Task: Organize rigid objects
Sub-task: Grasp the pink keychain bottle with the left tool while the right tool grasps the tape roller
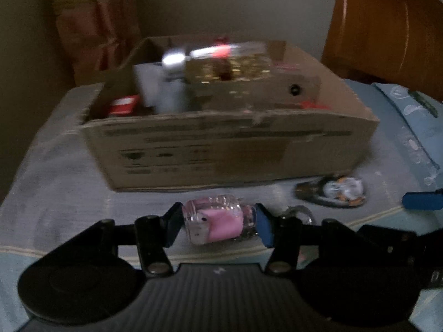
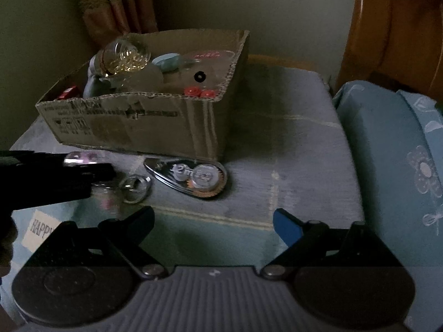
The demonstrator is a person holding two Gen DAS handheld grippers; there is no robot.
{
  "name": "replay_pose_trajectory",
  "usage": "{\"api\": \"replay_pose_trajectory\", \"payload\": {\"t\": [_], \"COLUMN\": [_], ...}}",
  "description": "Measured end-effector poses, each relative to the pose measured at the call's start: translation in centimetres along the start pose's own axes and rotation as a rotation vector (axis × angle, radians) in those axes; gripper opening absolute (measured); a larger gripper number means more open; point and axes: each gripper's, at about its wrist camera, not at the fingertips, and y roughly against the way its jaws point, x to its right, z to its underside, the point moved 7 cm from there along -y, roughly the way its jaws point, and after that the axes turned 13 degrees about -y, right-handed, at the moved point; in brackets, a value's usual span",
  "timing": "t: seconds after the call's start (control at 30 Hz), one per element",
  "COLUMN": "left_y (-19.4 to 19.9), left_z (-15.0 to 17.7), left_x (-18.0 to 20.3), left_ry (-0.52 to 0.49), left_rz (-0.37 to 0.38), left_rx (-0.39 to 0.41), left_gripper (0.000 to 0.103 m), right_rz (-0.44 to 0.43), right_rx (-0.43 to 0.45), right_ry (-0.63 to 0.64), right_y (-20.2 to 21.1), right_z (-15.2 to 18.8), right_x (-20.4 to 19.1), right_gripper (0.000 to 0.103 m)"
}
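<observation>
Pink keychain charm clamped in the left claw (image 1: 218, 222), just before the cardboard box.

The clear charm (image 1: 216, 220) with its pink insert is pinched between both pads, its metal ring (image 2: 134, 186) lying on the bed cover (image 2: 290, 152). The box (image 1: 229, 149) stands close behind; a correction-tape dispenser (image 2: 193, 178) lies near its front corner. The right claw (image 2: 213, 225) is held wide apart and empty over bare cover, bounded rightward by a blue pillow (image 2: 387, 149).
</observation>
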Motion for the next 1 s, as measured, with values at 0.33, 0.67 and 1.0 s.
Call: {"api": "replay_pose_trajectory", "payload": {"t": [0.33,0.67,1.0], "left_y": [0.2,0.2,0.2], "left_z": [1.0,1.4,1.4], "left_x": [-4.2,-5.3,-5.6], "left_ry": [-0.013,-0.009,-0.012], "left_rz": [-0.033,-0.026,-0.021], "left_rx": [-0.02,-0.021,-0.017], "left_gripper": [0.054,0.054,0.054], "right_rz": [0.057,0.072,0.139], "right_rx": [0.005,0.042,0.062], "right_ry": [-0.119,-0.162,-0.072], "right_y": [-2.9,-4.7,-5.0], "right_z": [-0.7,-1.8,-1.5], "right_x": [-1.6,-4.2,-4.9], "right_gripper": [0.101,0.103,0.093]}}
